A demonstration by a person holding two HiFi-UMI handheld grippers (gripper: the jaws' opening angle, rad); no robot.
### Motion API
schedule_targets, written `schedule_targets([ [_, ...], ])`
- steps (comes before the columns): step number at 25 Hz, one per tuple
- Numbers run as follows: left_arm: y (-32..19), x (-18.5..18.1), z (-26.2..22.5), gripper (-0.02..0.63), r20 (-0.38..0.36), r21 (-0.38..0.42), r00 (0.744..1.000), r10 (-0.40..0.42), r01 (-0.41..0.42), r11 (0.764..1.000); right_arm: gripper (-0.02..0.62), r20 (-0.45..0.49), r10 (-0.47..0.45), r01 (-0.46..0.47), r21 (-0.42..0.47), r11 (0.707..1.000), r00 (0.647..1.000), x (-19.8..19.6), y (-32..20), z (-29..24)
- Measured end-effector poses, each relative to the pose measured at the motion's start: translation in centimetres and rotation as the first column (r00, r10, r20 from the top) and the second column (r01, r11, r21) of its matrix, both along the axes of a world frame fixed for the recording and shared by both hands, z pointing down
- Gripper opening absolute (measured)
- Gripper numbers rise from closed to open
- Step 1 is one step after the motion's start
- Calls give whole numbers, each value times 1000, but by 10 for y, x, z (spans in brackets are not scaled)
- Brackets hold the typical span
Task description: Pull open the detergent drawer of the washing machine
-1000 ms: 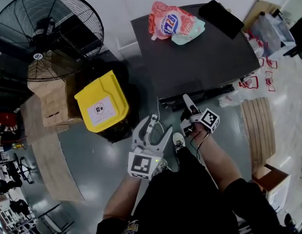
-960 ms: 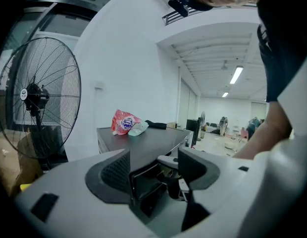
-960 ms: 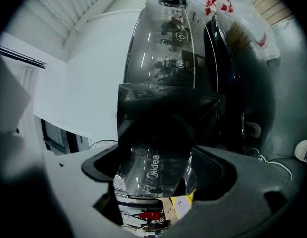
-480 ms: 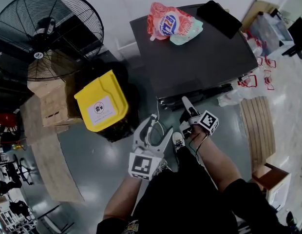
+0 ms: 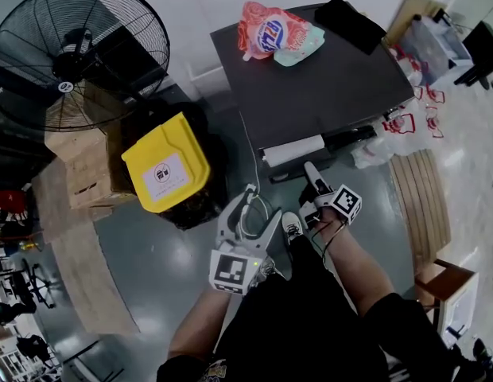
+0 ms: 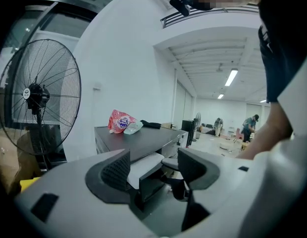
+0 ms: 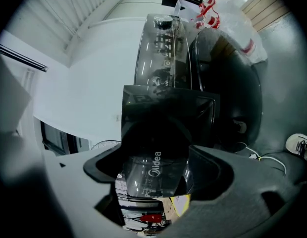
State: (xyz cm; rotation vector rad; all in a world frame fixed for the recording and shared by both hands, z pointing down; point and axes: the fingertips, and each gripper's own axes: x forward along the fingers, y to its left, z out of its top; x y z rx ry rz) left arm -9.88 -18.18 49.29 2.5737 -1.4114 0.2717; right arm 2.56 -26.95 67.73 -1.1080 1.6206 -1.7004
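Observation:
The dark washing machine (image 5: pixel 326 78) stands ahead of me. Its detergent drawer (image 5: pixel 293 150) juts out of the front at the left corner, pale inside showing. My right gripper (image 5: pixel 310 183) is at the drawer's front. In the right gripper view the glossy dark drawer front (image 7: pixel 158 128) fills the gap between the jaws of the right gripper (image 7: pixel 153 170), which have closed slightly onto it. My left gripper (image 5: pixel 258 205) hangs open and empty to the left, level with the drawer (image 6: pixel 146 163) seen beyond it.
A red detergent bag (image 5: pixel 272 32) and a black cloth (image 5: pixel 354 24) lie on the machine's top. A yellow-lidded bin (image 5: pixel 167 173) and a big fan (image 5: pixel 71 54) stand to the left. Plastic bags (image 5: pixel 390 134) and a wooden pallet (image 5: pixel 425 205) are at the right.
The drawer has slid out of the machine, so its pale inside now shows. My right gripper has drawn back toward me with it. The left gripper has barely shifted.

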Motion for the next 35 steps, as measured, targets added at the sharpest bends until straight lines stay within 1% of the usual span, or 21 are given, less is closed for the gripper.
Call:
schedule_targets([
  [4, 16, 0, -4, 278, -10, -12, 1000, 13, -14, 1000, 420, -2, 17, -17, 0, 1000, 1000, 8, 24, 2],
  [7, 28, 2, -4, 278, -10, 7, 1000, 28, -28, 1000, 420, -2, 26, -26, 1, 1000, 1000, 15, 42, 3],
  [13, 52, 11, -9, 278, -10, 3, 998, 55, -55, 999, 419, -1, 29, -29, 1, 1000, 1000, 26, 77, 4],
  [15, 59, 12, -11, 278, -8, -3, 998, 60, -60, 998, 419, 3, 32, -32, 3, 999, 999, 28, 85, 5],
  [18, 68, 12, -8, 278, 0, 20, 998, 60, -60, 998, 419, 9, 38, -38, 6, 999, 999, 31, 96, 6],
  [22, 80, 12, -11, 278, 2, -3, 998, 68, -68, 998, 416, 15, 43, -43, -3, 999, 999, 32, 106, 8],
  [24, 85, 10, -11, 278, 2, 5, 998, 64, -64, 998, 413, 7, 54, -54, -13, 998, 999, 33, 109, 11],
  [26, 89, 6, -9, 278, 3, 18, 998, 60, -60, 998, 416, -30, 53, -54, -19, 998, 998, 35, 110, 13],
  [28, 93, 4, -11, 278, 4, 15, 998, 61, -61, 998, 417, -101, 20, -21, -7, 1000, 995, 35, 114, 12],
  [31, 99, -1, -11, 278, 4, 25, 998, 64, -64, 998, 423, -187, -47, 61, 68, 996, 981, 29, 117, -2],
  [33, 105, -3, -11, 278, -1, 32, 998, 66, -66, 997, 423, -257, -73, 102, 102, 990, 964, 25, 123, -12],
  [35, 110, -6, -12, 278, -13, 34, 997, 72, -71, 997, 423, -337, -98, 156, 151, 976, 936, 18, 129, -26],
])
